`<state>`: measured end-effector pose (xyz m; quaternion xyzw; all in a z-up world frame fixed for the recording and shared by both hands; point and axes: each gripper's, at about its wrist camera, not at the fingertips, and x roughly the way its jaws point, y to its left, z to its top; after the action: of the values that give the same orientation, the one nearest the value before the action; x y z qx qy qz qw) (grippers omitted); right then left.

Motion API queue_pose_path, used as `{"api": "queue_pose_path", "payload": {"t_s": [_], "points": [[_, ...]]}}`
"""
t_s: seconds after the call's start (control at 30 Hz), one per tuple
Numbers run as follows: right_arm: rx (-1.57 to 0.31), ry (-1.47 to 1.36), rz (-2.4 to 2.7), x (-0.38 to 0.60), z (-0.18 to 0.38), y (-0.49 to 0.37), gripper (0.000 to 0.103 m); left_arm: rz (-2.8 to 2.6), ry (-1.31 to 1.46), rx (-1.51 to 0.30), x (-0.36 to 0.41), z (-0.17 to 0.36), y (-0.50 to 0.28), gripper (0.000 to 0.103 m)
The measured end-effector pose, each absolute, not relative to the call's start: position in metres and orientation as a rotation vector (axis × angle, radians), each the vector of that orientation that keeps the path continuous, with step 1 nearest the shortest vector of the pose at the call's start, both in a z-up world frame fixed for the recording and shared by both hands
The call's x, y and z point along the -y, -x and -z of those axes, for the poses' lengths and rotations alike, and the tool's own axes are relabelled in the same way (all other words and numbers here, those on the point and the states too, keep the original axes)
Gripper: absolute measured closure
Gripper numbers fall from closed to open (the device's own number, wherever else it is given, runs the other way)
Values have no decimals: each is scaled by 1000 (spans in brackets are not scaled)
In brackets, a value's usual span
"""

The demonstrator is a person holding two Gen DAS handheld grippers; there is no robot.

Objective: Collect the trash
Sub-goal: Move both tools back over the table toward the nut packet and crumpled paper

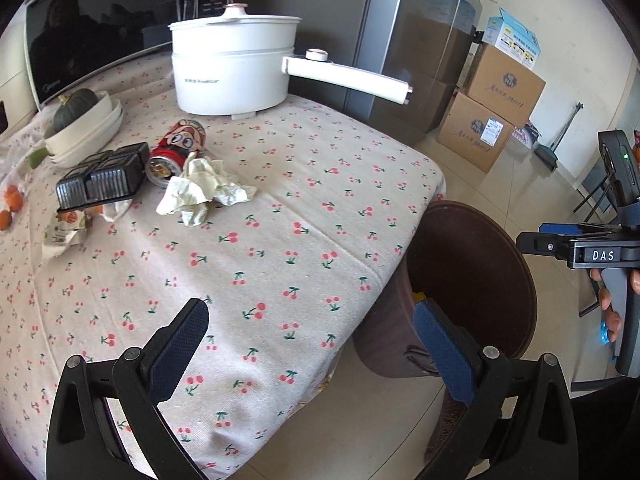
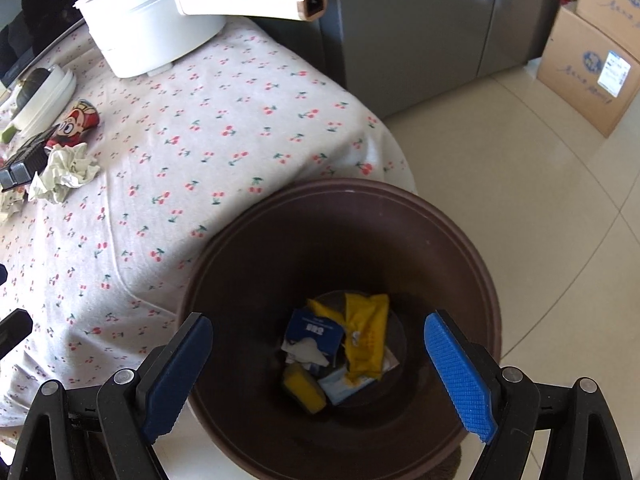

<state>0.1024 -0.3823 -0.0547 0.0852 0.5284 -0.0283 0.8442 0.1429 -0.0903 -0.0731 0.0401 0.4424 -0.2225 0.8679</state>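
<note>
A brown round trash bin (image 2: 460, 248) stands on the floor against the table's edge; it also shows in the left wrist view (image 1: 500, 264). Inside lie a yellow wrapper (image 2: 366, 336), a blue-and-white packet (image 2: 314, 330) and other scraps. My right gripper (image 2: 318, 344) is open and empty right above the bin. My left gripper (image 1: 312, 332) is open and empty over the table's near edge. On the table lie crumpled paper (image 1: 204, 190), a red cartoon can (image 1: 178, 150) on its side, a black plastic tray (image 1: 102, 178) and a small wrapper (image 1: 64, 228).
A cherry-print cloth (image 1: 280, 240) covers the table. A white electric pot (image 1: 236, 64) with a long handle stands at the back, stacked white bowls with a green squash (image 1: 76, 106) at the left. A grey fridge (image 2: 420, 20) and cardboard boxes (image 1: 492, 112) stand beyond.
</note>
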Motion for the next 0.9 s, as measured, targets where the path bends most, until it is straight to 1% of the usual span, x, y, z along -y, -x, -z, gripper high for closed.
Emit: {"api": "queue_pose_path", "payload": {"t_s": [0.47, 0.9], "points": [[-1114, -120, -29, 307, 52, -132, 13, 317, 7, -920, 0, 61, -144, 0], [-1115, -69, -85, 246, 57, -152, 13, 181, 71, -929, -74, 66, -140, 0]]}}
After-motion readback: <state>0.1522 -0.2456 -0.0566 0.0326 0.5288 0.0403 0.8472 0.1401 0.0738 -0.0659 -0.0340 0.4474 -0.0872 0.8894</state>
